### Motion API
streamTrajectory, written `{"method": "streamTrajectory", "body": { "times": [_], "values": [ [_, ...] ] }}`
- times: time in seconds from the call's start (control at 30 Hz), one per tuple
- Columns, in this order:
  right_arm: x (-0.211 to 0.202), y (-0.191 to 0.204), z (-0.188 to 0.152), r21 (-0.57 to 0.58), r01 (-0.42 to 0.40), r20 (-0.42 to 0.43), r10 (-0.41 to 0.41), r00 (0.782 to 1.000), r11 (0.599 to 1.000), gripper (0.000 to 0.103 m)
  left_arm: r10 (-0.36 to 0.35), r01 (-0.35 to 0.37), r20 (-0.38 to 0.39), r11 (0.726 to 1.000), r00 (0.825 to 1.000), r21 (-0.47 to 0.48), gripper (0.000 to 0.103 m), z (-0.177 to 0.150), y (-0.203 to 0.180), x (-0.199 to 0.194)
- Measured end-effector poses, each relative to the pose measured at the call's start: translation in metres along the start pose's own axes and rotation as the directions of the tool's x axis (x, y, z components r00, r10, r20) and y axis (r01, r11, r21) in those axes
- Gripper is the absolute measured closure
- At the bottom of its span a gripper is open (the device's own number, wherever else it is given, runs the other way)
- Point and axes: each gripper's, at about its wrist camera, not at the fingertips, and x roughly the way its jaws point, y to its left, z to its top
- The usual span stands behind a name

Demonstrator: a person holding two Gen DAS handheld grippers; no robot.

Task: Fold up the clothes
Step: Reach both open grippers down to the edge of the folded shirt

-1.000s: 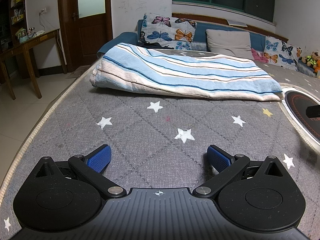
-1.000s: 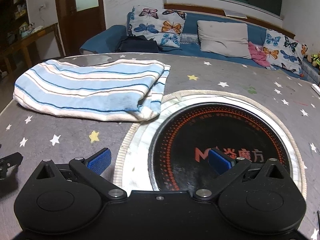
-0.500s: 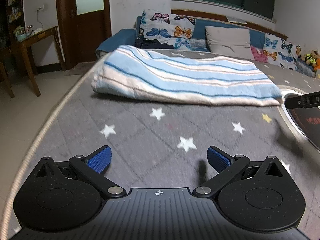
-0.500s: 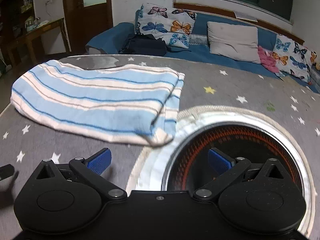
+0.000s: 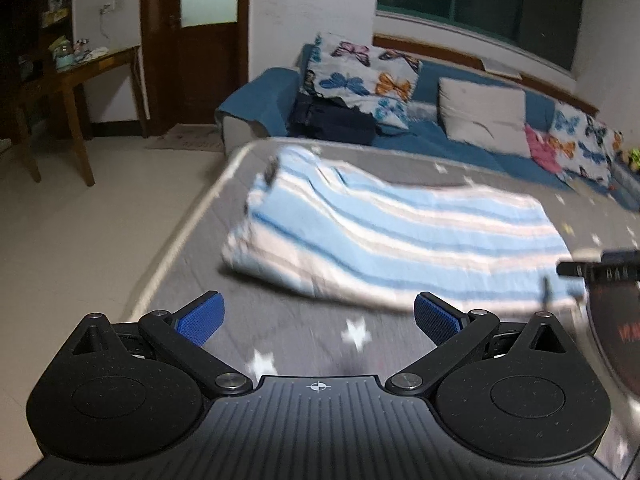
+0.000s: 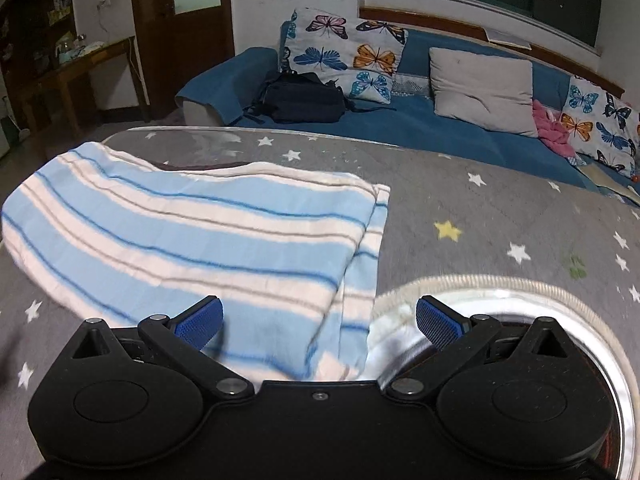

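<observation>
A folded cloth with light blue, white and dark blue stripes (image 5: 392, 244) lies on the grey star-patterned table cover (image 5: 304, 340). My left gripper (image 5: 318, 316) hangs open above the cover, short of the cloth's near edge, with nothing between its fingers. The same striped cloth (image 6: 192, 240) fills the left half of the right wrist view. My right gripper (image 6: 318, 316) stands open over the cloth's near right corner, nothing held. A black part of the right gripper (image 5: 600, 268) shows at the right edge of the left wrist view.
A round black hotplate with a white rim (image 6: 500, 288) is set into the table at the right. Behind the table is a blue sofa (image 6: 460, 120) with butterfly pillows, a grey pillow and a black bag (image 6: 300, 98). A wooden side table (image 5: 80, 72) and a door stand at the left.
Both grippers have risen and moved forward toward the cloth. The right one now hangs over the cloth's near right corner. Both stay open.
</observation>
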Motion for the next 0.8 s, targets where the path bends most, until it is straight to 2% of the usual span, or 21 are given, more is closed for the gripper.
{"method": "streamTrajectory", "body": {
  "times": [0.23, 0.47, 0.5, 0.63, 0.8],
  "values": [
    [0.022, -0.016, 0.015, 0.025, 0.015, -0.020, -0.015, 1.000, 1.000, 0.000, 0.067, -0.067, -0.014, 0.998, 0.998, -0.015, 0.000, 0.038, 0.007, 0.043],
    [0.042, -0.026, 0.019, 0.059, -0.008, -0.034, 0.010, 0.999, 0.998, 0.001, 0.095, -0.098, -0.069, 0.994, 0.993, -0.056, 0.010, 0.063, 0.022, 0.092],
    [0.044, -0.026, 0.019, 0.061, -0.011, -0.035, 0.013, 0.999, 0.998, 0.005, 0.101, -0.105, -0.069, 0.993, 0.992, -0.055, 0.013, 0.065, 0.023, 0.095],
    [0.050, -0.026, 0.020, 0.062, -0.021, -0.036, 0.024, 0.999, 0.998, 0.006, 0.135, -0.136, -0.066, 0.991, 0.989, -0.016, 0.014, 0.072, 0.020, 0.110],
    [0.055, -0.023, 0.021, 0.053, -0.030, -0.035, 0.032, 0.999, 0.998, 0.010, 0.123, -0.124, -0.109, 0.992, 0.986, -0.003, 0.032, 0.072, 0.019, 0.125]
  ]
}}
